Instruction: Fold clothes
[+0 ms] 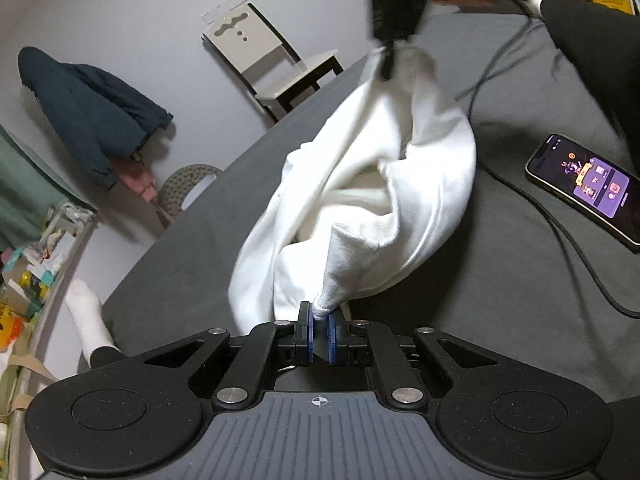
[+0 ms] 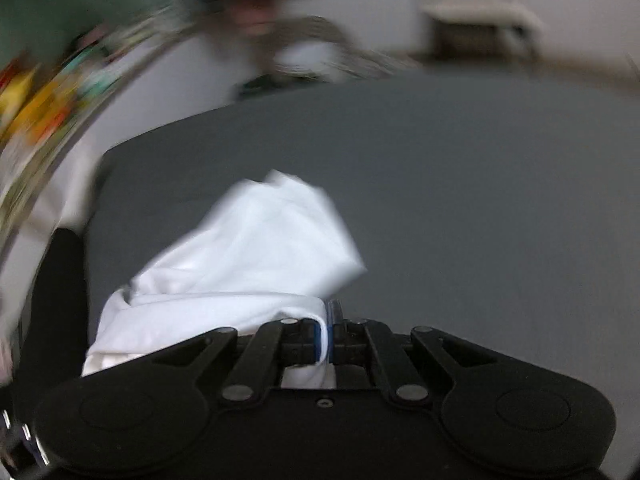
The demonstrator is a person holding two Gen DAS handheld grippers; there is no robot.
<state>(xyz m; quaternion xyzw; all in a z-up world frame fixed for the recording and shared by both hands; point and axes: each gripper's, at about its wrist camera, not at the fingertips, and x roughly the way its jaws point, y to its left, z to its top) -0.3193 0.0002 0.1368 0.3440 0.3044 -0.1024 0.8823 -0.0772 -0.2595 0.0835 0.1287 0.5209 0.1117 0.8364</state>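
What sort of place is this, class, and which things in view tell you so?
Probably a bedroom at home: a bed with a grey sheet, a dark jacket hung by the wall, a chair and a phone beside the white garment.

Grey-sheeted bed (image 1: 500,300) fills the foreground, pale wall (image 1: 140,12) behind. A white chair with dark legs (image 1: 272,64) stands against the wall; a dark blue jacket (image 1: 88,112) hangs left, above a cluttered shelf (image 1: 36,272).
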